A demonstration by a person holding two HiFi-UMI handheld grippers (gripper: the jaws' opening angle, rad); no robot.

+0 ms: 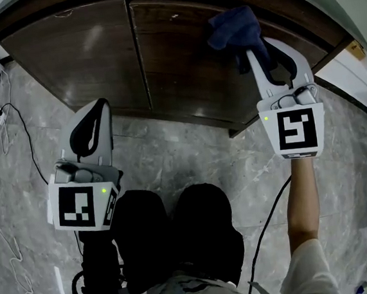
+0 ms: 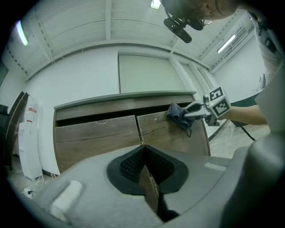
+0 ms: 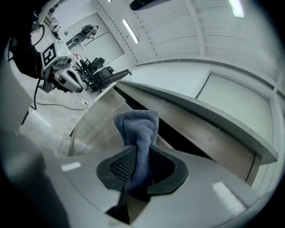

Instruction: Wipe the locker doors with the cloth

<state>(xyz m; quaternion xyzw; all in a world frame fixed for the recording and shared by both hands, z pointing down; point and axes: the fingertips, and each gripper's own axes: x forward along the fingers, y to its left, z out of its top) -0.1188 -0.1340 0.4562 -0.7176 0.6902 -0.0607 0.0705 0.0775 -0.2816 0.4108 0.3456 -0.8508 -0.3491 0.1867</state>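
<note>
Only one container shows: a low brown wooden locker [image 1: 158, 23] with two doors under a grey top. Both the left door [image 1: 78, 56] and the right door [image 1: 188, 65] are closed, so whatever is inside is hidden. A dark gap runs between the door tops and the locker's top.

The right gripper [image 1: 259, 48] reaches up to the right door. Its jaws are pinched partway together on a blue cloth [image 1: 233, 27]. In the right gripper view the cloth [image 3: 136, 127] runs down between the two ribbed pads [image 3: 122, 164] and bunches up past the tips. The bunched end lies against the upper part of the right door, near the locker's top edge. A bare forearm [image 1: 301, 196] carries this gripper.

The left gripper [image 1: 99, 109] hangs low over the grey marbled floor [image 1: 184, 156], well apart from the doors. Its jaws are closed tip to tip with nothing between them.

No words can be read. Each gripper carries a cube with a black-and-white square marker: the right cube [image 1: 296, 130] and the left cube [image 1: 79, 208]. In the left gripper view a tall white unit [image 2: 30, 142] stands left of the locker. It bears a small red label, too small to read. A white cable [image 1: 10, 186] trails over the floor at the left.
</note>
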